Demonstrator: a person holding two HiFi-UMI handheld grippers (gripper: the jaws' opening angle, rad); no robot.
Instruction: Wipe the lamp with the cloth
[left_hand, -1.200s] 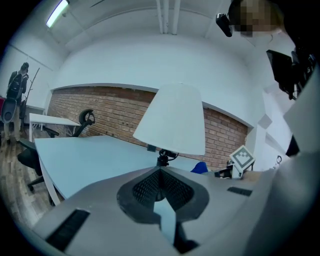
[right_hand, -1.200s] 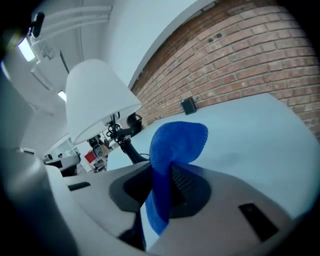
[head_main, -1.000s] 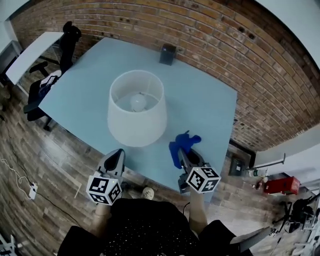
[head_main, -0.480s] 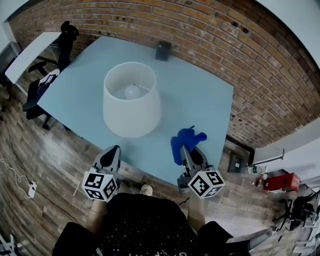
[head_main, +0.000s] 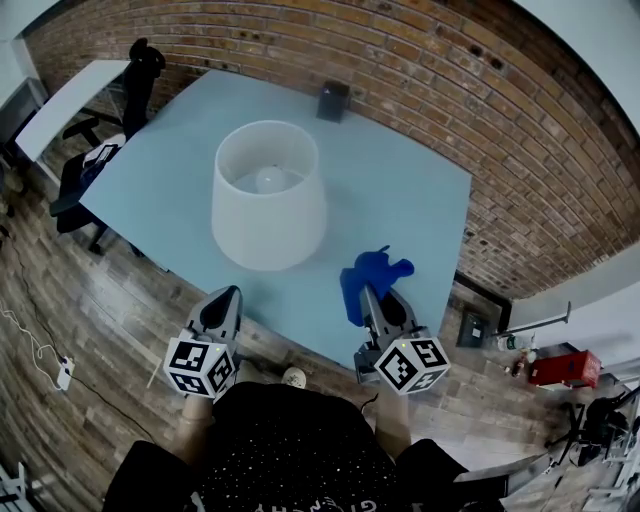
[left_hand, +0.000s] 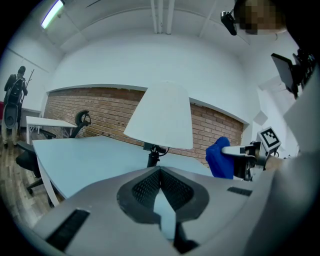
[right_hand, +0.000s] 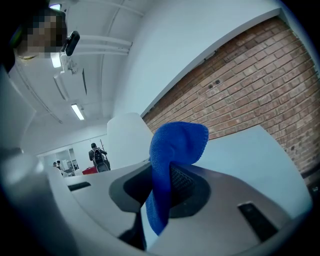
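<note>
A lamp with a white shade (head_main: 268, 200) stands on the pale blue table (head_main: 400, 200); its bulb shows inside the shade. My right gripper (head_main: 367, 293) hovers over the table's near edge, to the right of the lamp, shut on a blue cloth (head_main: 372, 272) that bunches up past its tips. In the right gripper view the cloth (right_hand: 175, 150) hangs between the jaws, with the lamp shade (right_hand: 127, 137) behind it. My left gripper (head_main: 229, 294) hangs off the near table edge below the lamp, shut on nothing. The left gripper view shows the shade (left_hand: 162, 117) ahead and the cloth (left_hand: 219, 157) at right.
A small dark box (head_main: 333, 102) sits at the table's far edge by the brick wall (head_main: 480, 90). A black office chair (head_main: 75, 185) and a white desk (head_main: 65, 100) stand to the left. A red box (head_main: 560, 368) lies on the wooden floor at right.
The right gripper and cloth have shifted slightly right and away from me. The left gripper has stayed about where it was, and the head view has moved a little.
</note>
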